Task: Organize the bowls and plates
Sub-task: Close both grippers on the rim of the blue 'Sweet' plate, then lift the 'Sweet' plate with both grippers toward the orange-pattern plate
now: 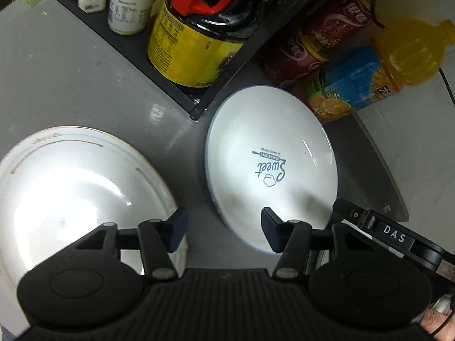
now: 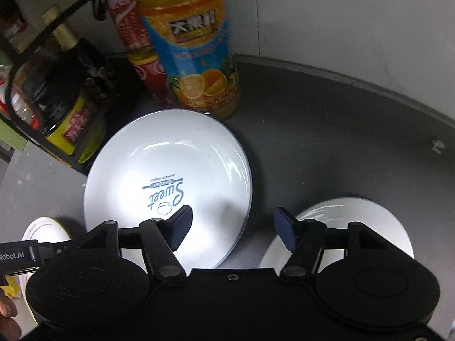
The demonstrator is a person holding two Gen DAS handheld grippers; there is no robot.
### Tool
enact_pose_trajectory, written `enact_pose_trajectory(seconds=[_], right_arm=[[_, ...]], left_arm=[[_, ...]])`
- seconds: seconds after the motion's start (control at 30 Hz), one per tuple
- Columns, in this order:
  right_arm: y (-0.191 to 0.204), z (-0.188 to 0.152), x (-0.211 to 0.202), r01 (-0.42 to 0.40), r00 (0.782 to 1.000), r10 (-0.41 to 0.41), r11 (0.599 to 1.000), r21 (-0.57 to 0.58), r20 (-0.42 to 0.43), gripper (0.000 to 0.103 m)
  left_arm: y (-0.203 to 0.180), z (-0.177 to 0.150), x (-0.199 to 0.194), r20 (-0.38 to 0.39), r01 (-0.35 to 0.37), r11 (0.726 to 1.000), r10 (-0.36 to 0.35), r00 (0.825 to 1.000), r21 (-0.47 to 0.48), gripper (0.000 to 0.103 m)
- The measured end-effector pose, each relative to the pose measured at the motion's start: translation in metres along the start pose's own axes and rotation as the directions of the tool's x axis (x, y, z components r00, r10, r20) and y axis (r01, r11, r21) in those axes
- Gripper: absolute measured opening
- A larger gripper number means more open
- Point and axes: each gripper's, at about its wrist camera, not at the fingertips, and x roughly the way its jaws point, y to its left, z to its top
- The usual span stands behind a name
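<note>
A grey surface [image 1: 85, 65] fills both wrist views, with a black rack [image 1: 176, 85] of jars and bottles across the upper left of the left view and an orange juice bottle [image 2: 196, 65] standing at top centre of the right view. Three pieces of white crockery lie apart on it, none stacked: a large gold-rimmed plate [image 1: 71, 187] at lower left of the left view, a printed "Sweet" plate [image 1: 270, 167] at the centre of both views, and a smaller white dish [image 2: 369, 221], plate or bowl not clear, at lower right of the right view. The left claw [image 1: 224, 231] hangs half open over the bare gap between the two plates, one finger above each rim, gripping nothing. The right claw [image 2: 233, 228] is likewise half open and empty, its left finger over the printed plate's near edge, its right finger over the small dish. Judging by the scattered layout, the organizing has barely begun: every piece is yet to be gathered.
</note>
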Motion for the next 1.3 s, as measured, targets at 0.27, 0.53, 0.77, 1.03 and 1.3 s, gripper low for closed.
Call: enact_pose_trajectory(seconds=[0.27, 0.53, 0.77, 1.03, 1.3], right_arm=[[-0.006, 0.006, 0.024, 0.001, 1.0, -0.002, 1.0, -0.016, -0.016, 0.044], [-0.007, 0.009, 0.048, -0.008, 0.999, 0.007, 1.0, -0.026, -0.038, 0.031], [-0.01, 0.005, 0.055, -0.059, 0.998, 0.059, 0.998, 0.026, -0.029, 0.026], [-0.02, 0.0, 0.046, -0.082, 0.996, 0.084, 0.993, 0.083, -0.017, 0.017], [-0.026, -0.015, 0.019, -0.146, 0.989, 0.146, 0.981, 0.129, 0.016, 0.01]], left_arm=[[0.001, 0.009, 0.029, 0.003, -0.004, 1.0, 0.004, 1.0, -0.028, 0.04], [0.009, 0.013, 0.05, 0.005, -0.021, 0.998, 0.022, 1.0, -0.062, 0.026], [0.01, 0.014, 0.056, 0.033, 0.0, 0.997, 0.002, 0.999, -0.082, 0.015], [0.011, 0.014, 0.06, 0.049, -0.022, 0.997, 0.026, 0.998, -0.079, 0.012], [0.025, 0.021, 0.054, 0.034, 0.04, 0.995, -0.037, 0.999, -0.093, 0.011]])
